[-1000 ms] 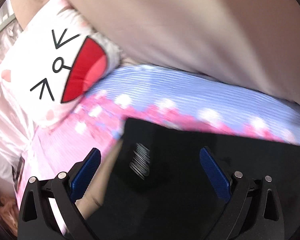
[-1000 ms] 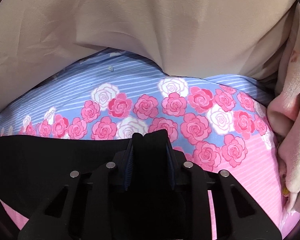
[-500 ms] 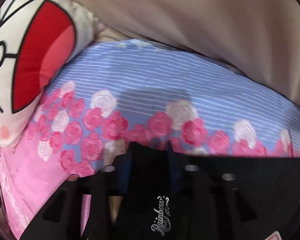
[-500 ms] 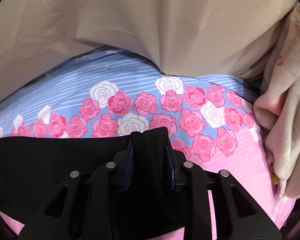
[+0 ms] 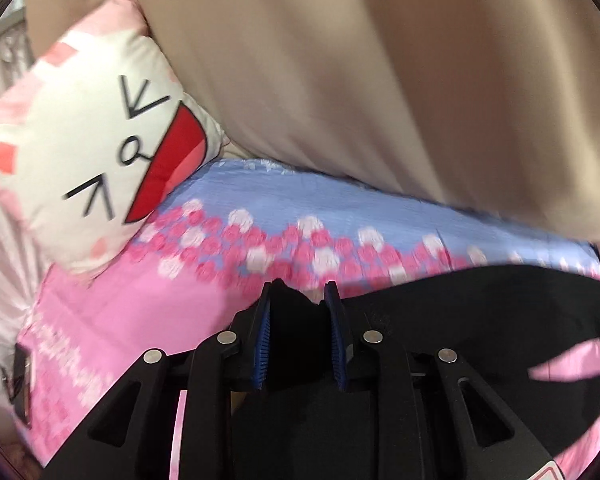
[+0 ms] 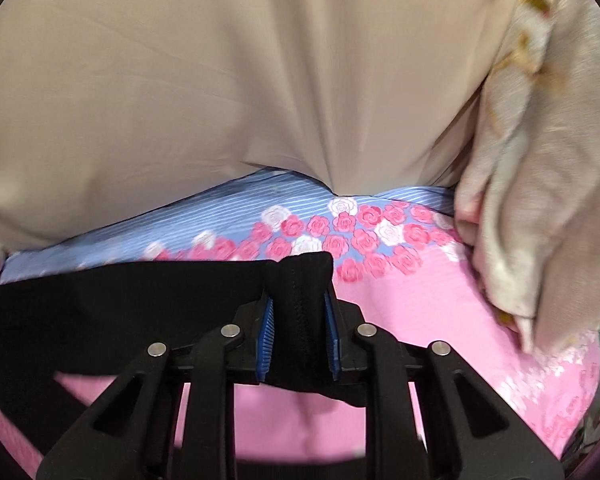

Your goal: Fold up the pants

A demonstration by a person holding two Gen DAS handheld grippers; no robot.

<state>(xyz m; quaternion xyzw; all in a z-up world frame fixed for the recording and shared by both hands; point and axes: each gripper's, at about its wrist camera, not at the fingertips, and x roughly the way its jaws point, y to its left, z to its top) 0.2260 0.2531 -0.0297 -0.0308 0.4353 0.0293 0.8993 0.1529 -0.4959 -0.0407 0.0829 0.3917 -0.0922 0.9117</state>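
Observation:
The black pants (image 5: pixel 480 312) hang stretched between my two grippers above a pink and blue rose-print bedsheet (image 5: pixel 148 312). My left gripper (image 5: pixel 298 296) is shut on one end of the pants, the cloth bunched between its blue pads. My right gripper (image 6: pixel 296 300) is shut on the other end of the pants (image 6: pixel 120 300), which run off to the left in the right wrist view. The lower part of the pants is hidden under the gripper bodies.
A white cartoon-face pillow (image 5: pixel 100 152) lies at the left of the bed. A large beige cover (image 6: pixel 220 100) bulges along the far side of the bedsheet (image 6: pixel 420 312). A cream patterned blanket (image 6: pixel 540 180) is heaped at the right.
My left gripper, open a second ago, has shut on the pants. Both grippers have lifted the pants off the sheet; the bed now looks farther away.

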